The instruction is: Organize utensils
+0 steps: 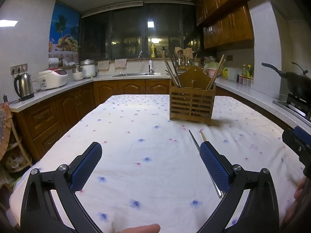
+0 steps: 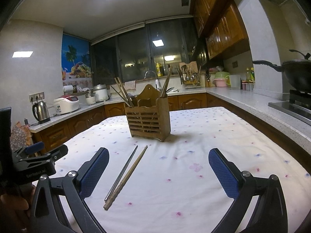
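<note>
A wooden slatted utensil holder (image 1: 191, 102) (image 2: 148, 119) stands on the table with several chopsticks upright in it. Two loose chopsticks lie side by side in front of it: a metal one (image 2: 121, 173) (image 1: 196, 143) and a wooden one (image 2: 128, 175) (image 1: 203, 135). My left gripper (image 1: 150, 151) is open and empty; its right finger (image 1: 213, 165) covers part of the chopsticks. My right gripper (image 2: 158, 158) is open and empty, the chopsticks lying between its fingers nearer the left one. The left gripper also shows at the left edge of the right wrist view (image 2: 38, 159).
The table has a white floral cloth (image 1: 136, 136) (image 2: 213, 136). Counters run around it: a kettle (image 1: 24, 86) and rice cooker (image 1: 52, 78) at left, a sink (image 1: 136, 74) at the back, a wok on the stove (image 2: 297, 73) at right.
</note>
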The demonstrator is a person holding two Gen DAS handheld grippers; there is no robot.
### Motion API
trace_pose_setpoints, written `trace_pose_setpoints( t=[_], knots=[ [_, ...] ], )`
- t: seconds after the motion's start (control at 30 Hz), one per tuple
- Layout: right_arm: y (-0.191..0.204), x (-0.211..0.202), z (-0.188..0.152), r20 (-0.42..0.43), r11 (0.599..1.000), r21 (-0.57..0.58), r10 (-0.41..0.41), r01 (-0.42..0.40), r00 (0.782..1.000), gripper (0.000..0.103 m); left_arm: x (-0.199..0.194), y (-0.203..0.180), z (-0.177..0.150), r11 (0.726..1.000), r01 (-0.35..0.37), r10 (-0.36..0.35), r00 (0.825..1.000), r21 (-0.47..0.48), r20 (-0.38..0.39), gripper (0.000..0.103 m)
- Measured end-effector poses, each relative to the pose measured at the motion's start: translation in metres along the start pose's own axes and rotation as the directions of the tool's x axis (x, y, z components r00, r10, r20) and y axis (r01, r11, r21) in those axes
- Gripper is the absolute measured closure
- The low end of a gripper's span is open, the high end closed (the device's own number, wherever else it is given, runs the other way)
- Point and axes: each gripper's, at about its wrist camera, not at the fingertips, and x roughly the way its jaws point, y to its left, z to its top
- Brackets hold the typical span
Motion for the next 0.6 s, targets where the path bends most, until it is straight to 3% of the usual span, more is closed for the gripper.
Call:
trace_pose_setpoints(
  t=[0.6],
  knots=[
    [0.0046,0.0013,0.002,0.005,1.0,0.003,0.005,-0.005,1.0,0.0,0.0011,0.0003,-0.0003,1.0,0.004,-0.004,1.0,0.0,-0.007,0.0]
  ],
)
